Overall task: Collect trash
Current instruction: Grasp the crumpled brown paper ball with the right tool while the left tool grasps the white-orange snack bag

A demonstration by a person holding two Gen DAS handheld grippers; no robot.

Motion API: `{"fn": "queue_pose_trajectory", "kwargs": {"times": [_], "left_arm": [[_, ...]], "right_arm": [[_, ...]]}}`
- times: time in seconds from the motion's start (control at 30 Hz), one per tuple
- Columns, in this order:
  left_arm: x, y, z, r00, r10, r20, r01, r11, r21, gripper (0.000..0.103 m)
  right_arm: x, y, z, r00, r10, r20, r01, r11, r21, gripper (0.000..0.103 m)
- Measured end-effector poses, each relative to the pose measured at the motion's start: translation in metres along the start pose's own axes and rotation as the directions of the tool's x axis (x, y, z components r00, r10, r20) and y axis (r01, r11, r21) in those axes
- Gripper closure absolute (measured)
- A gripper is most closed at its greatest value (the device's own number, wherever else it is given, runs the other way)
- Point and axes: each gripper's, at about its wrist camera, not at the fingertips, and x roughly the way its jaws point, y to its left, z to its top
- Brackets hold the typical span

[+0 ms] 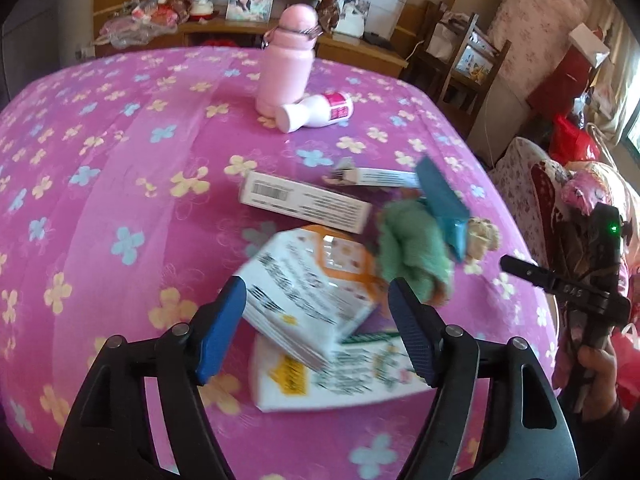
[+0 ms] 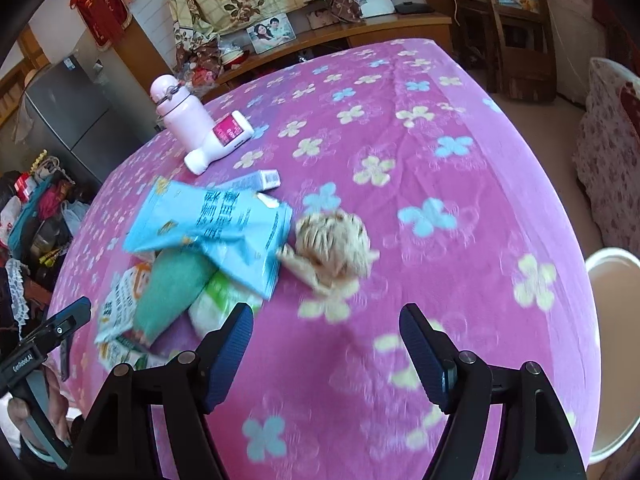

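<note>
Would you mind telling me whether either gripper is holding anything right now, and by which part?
Nothing is held. The left gripper stands open over the white carton; the right gripper is open above bare blanket.

fleecy tablecloth (image 2: 460, 92), glossy blue packet (image 2: 208, 220)

The supporting surface is a bed covered with a pink floral blanket (image 2: 440, 128). Beyond the left fingers: a pile of white cartons (image 1: 308, 296), a green cloth (image 1: 408, 248) and a blue pouch (image 2: 216, 220). Ahead of the right fingers: a beige crumpled wad (image 2: 336, 248). Farther off: an upright pink bottle (image 1: 286, 60) and a white bottle (image 1: 316, 112) lying against it.
</note>
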Motion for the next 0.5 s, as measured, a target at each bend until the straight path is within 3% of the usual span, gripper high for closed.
{"fn": "queue_pose_trajectory", "kwargs": {"times": [0.23,0.4,0.5], "left_arm": [[0.036,0.024,0.022,0.996,-0.049,-0.08,0.051,0.999,0.02,0.03],[0.068,0.016,0.025,0.98,-0.062,-0.19,0.078,0.994,0.081,0.03],[0.076,0.011,0.025,0.974,-0.078,-0.213,0.1,0.99,0.094,0.03]], "right_arm": [[0.012,-0.005,0.017,1.0,-0.001,0.021,0.001,1.0,-0.002,0.027],[0.028,-0.001,0.027,1.0,-0.004,0.012,0.004,1.0,-0.031,0.027],[0.039,0.0,0.03,1.0,-0.007,0.002,0.007,0.999,-0.035,0.027]]}}
